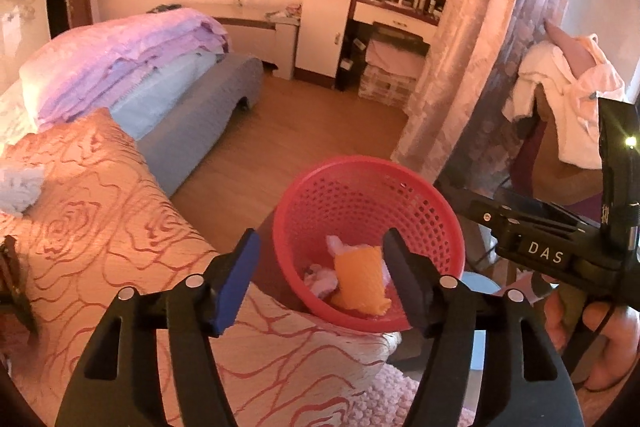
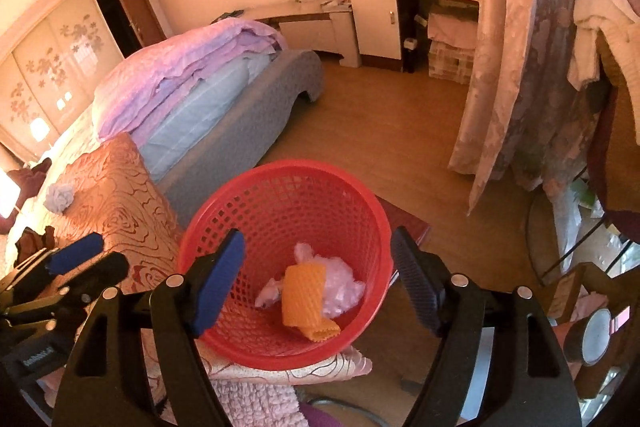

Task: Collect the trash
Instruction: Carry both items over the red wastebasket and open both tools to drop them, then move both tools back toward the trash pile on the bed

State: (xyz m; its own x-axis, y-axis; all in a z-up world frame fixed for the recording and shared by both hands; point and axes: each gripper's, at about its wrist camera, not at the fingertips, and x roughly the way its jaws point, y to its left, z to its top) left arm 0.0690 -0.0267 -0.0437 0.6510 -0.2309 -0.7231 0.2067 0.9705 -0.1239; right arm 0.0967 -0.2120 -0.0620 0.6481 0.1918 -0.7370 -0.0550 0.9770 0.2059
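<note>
- While both grippers hover over the red basket (image 2: pixel 280 187), we note the left gripper (image 1: pixel 320 279) and right gripper (image 2: pixel 316 279) with jaws apart, nothing between the pads.
- We find the basket resting on the rose-patterned bedcover (image 1: pixel 100 211) at the bed's corner, tipped so its mouth faces up toward the cameras.
- We record an orange foam net sleeve (image 2: pixel 302 297) lying in the basket bottom, long axis running roughly from the far wall toward us, near end curled.
- We see crumpled white plastic (image 2: pixel 340 283) touching it.
- We read "DAS" on the right gripper's body (image 1: pixel 546 253) in the left view.
- We note a grey wad (image 2: pixel 60 198) left on the bedcover, well apart from the basket.
</note>
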